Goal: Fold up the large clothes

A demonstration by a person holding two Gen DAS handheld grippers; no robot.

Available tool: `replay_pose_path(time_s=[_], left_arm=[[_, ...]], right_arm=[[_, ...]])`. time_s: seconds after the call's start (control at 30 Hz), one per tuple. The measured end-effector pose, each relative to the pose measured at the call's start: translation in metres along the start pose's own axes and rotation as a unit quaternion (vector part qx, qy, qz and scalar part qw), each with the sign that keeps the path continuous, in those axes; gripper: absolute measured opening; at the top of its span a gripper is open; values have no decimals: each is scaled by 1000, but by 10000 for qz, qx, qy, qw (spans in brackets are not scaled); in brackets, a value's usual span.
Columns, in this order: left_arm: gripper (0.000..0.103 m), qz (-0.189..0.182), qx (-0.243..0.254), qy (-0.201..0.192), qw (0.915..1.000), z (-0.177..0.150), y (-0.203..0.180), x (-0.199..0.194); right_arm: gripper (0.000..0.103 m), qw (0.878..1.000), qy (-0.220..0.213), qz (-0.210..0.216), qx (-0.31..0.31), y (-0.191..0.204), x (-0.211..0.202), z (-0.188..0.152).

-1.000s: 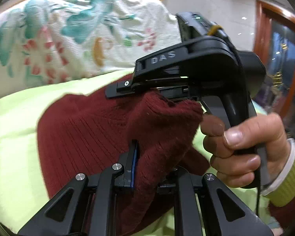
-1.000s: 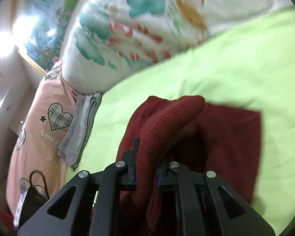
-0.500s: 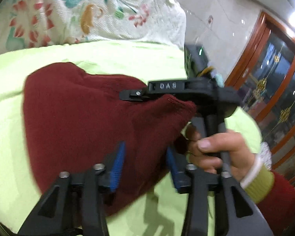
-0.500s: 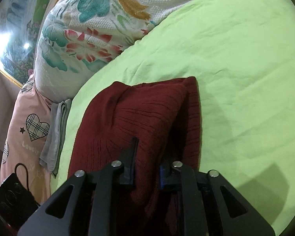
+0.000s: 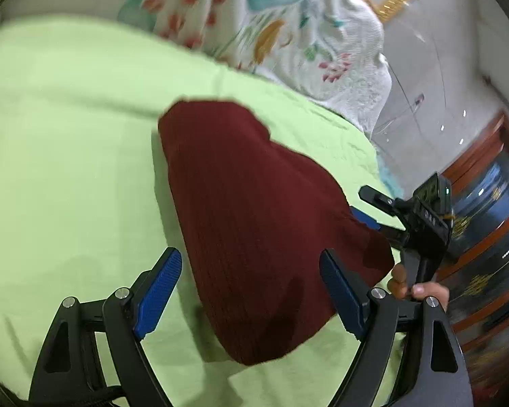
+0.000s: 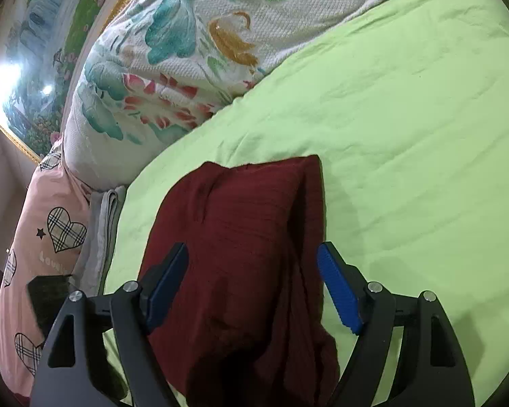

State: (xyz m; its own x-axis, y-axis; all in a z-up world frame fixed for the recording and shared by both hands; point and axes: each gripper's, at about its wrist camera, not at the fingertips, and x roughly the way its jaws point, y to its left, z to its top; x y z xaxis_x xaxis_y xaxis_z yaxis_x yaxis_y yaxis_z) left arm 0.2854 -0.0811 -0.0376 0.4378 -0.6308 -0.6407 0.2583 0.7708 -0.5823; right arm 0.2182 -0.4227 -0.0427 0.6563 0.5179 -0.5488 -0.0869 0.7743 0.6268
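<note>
A dark red knitted sweater (image 5: 254, 217) lies folded on the light green bed sheet (image 5: 68, 142). My left gripper (image 5: 251, 291) is open, its blue pads on either side of the sweater's near edge, above it. The sweater also shows in the right wrist view (image 6: 251, 257). My right gripper (image 6: 254, 285) is open over the sweater's near end, holding nothing. In the left wrist view the right gripper (image 5: 383, 213) sits at the sweater's right edge, held by a hand.
A white floral quilt (image 6: 186, 51) is piled at the head of the bed. A pink heart-print pillow (image 6: 51, 230) and a folded grey cloth (image 6: 101, 230) lie at the left. A wooden glass door (image 5: 485, 230) stands to the right of the bed.
Both grippers opened and let go of the sweater, which dropped flat onto the sheet. Both grippers pulled back from it.
</note>
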Motion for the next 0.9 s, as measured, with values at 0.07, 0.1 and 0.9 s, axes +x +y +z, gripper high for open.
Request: replay_pose_path(time_s=[0.07,0.1,0.9], left_arm=[[84,-87,-259,210,9994,-2,10,14],[85,-207,-401,335,9984,3,18,27],[58,-314,124,495,9982,5,-4,57]], right_arm=[[79,9999,139,-79,32,-3,5,0],[79,9996,238,-125,27,-4,9,1],[36,9926,1113,489,-16,20,48,-17]])
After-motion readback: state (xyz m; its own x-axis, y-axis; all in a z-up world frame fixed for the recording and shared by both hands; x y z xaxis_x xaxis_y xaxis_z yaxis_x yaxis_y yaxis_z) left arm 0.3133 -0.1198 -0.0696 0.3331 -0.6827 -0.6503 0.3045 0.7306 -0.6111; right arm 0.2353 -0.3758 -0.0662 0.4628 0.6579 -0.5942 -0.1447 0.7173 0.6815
